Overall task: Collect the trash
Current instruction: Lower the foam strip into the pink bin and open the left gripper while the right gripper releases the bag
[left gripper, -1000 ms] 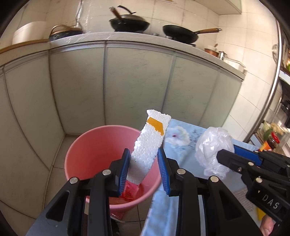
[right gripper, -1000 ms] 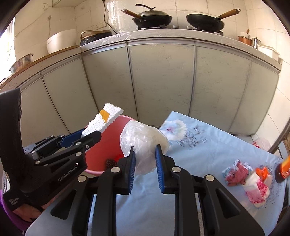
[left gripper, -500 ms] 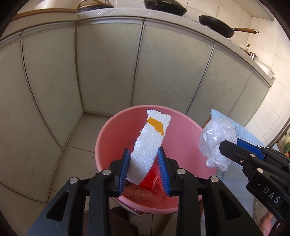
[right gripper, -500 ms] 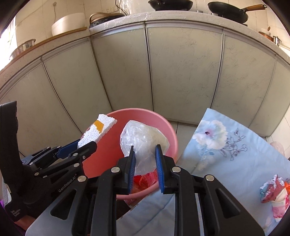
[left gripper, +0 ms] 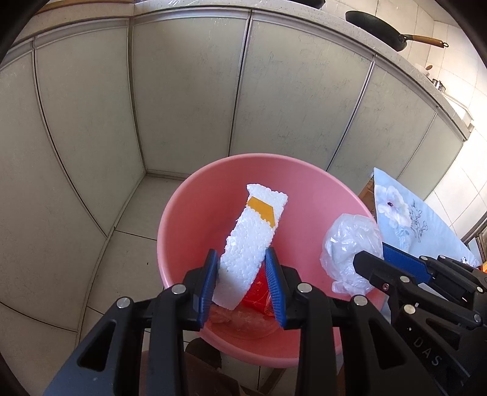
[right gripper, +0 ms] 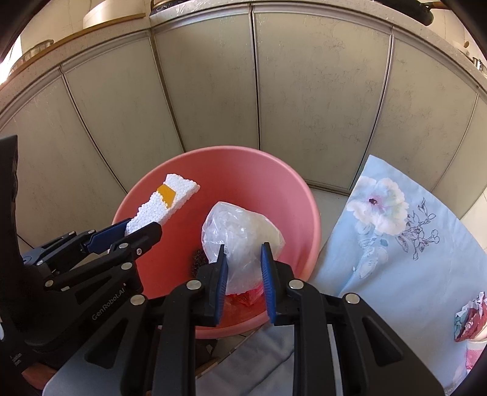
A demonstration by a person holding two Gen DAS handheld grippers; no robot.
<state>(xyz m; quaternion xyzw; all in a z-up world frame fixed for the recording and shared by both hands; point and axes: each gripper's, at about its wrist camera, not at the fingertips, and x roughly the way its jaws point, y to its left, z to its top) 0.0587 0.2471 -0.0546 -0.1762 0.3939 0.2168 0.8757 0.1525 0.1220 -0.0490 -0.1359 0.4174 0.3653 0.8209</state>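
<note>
A run of pale grey-green cabinet doors (left gripper: 188, 91) fills the back of the room, curving round a corner, their panels scuffed and split by thin dark seams. Above them runs a speckled stone countertop (left gripper: 395, 51) carrying a black wok with a wooden handle (left gripper: 380, 30). The wall (left gripper: 450, 27) behind is white tile. The floor (left gripper: 131, 243) is large pale tiles with dark grout. At the right, a tabletop wears a light blue floral cloth (right gripper: 411, 243). Strong daylight enters from the upper left corner (right gripper: 9, 67).
</note>
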